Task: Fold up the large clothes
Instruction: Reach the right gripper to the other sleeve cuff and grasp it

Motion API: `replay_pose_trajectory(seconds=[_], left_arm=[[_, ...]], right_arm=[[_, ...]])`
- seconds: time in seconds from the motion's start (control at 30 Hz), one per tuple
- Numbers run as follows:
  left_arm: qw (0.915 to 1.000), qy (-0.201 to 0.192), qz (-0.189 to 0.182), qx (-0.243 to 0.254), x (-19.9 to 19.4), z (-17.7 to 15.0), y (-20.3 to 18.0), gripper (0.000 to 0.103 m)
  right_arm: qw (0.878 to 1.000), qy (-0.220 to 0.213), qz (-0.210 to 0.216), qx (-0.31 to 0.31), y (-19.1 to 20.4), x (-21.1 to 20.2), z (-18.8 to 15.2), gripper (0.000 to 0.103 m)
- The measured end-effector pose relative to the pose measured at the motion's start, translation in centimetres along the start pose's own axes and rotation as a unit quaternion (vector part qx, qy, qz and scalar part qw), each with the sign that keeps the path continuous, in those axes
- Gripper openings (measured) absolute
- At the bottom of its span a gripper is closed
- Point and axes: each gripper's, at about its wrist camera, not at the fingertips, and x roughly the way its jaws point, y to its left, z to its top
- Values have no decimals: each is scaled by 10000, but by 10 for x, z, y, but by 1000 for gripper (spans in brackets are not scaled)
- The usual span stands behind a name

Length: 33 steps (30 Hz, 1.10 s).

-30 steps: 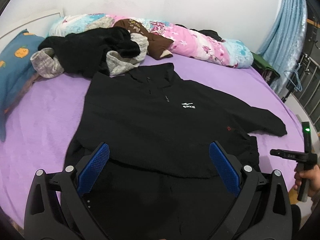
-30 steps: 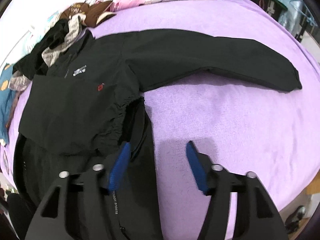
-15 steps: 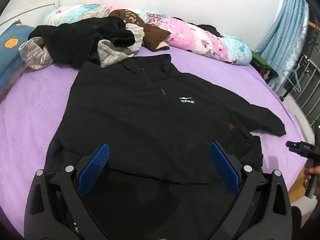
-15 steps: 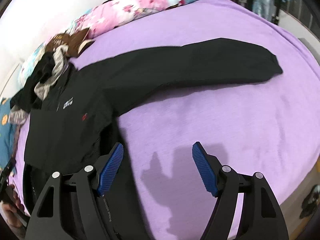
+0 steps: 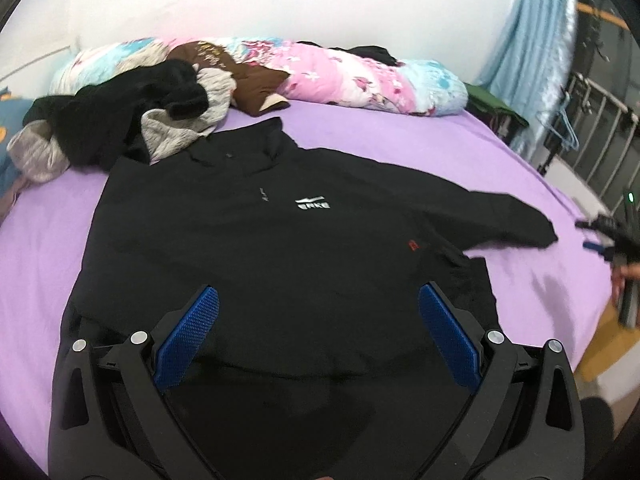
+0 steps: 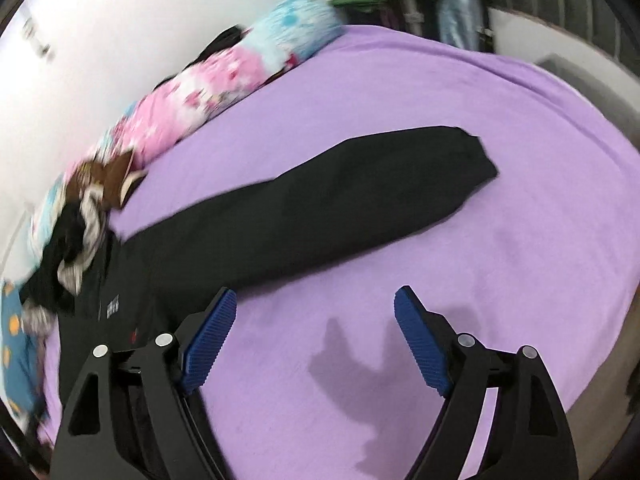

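1. The black jacket lies spread flat on the purple bed, chest logo up, collar toward the wall.
2. The left tool hovers over the jacket's lower half, jaws spread wide, blue pads clear of the cloth, nothing gripped.
3. Over on the other side, the right tool hangs above bare purple sheet, its jaws opening with nothing between them, and its shadow falls on the bed just below.
4. The jacket's sleeve stretches out straight across the sheet, cuff lying flat ahead of the right tool.
5. In the left view the right tool shows at the far right edge, a hand holding it near that cuff.
6. A heap of black and grey clothes sits by the collar, with a floral quilt roll along the wall behind.
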Motion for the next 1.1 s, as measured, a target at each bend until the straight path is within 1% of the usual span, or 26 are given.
replay_pose_trajectory(seconds=[0.1, 0.13, 0.23, 0.37, 0.4, 0.47, 0.53, 0.57, 0.7, 0.87, 0.97, 1.0, 1.07, 1.1], left_arm=[[10000, 63, -48, 56, 4, -7, -9, 97], [9999, 66, -1, 107, 5, -8, -12, 97], [9999, 4, 11, 113, 7, -10, -19, 97], [10000, 37, 58, 60, 11, -14, -28, 97], [9999, 39, 96, 64, 12, -14, -30, 97], [10000, 40, 58, -10, 16, -15, -36, 97], [10000, 67, 50, -39, 20, -15, -42, 97], [10000, 50, 34, -35, 21, -15, -45, 97], [9999, 61, 105, 93, 29, -18, -55, 97], [9998, 52, 210, -22, 33, -19, -52, 97], [9997, 46, 203, -95, 35, -21, -50, 97], [9997, 50, 201, -85, 36, -21, -50, 97], [9998, 52, 172, -52, 36, -23, -50, 97], [9998, 54, 177, -13, 37, -23, -51, 97]], right_arm=[[9985, -58, 50, 544, -41, 14, 18, 80], [9975, -81, 47, 695, -54, 19, 23, 80], [9913, -196, 49, 1302, -100, 37, 41, 80], [9810, -324, 143, 1907, -144, 61, 58, 80], [9792, -358, 155, 1990, -152, 66, 61, 80], [9753, -355, 225, 2169, -167, 79, 70, 80], [9727, -363, 224, 2280, -175, 89, 75, 78], [9708, -346, 336, 2349, -181, 98, 80, 76], [9669, -299, 458, 2490, -187, 120, 89, 76], [9624, -183, 558, 2652, -190, 146, 95, 76], [9595, -300, 548, 2746, -189, 156, 97, 75], [9578, -368, 568, 2794, -190, 158, 97, 74], [9546, -429, 589, 2888, -190, 164, 99, 64], [9535, -438, 585, 2922, -189, 166, 99, 61]])
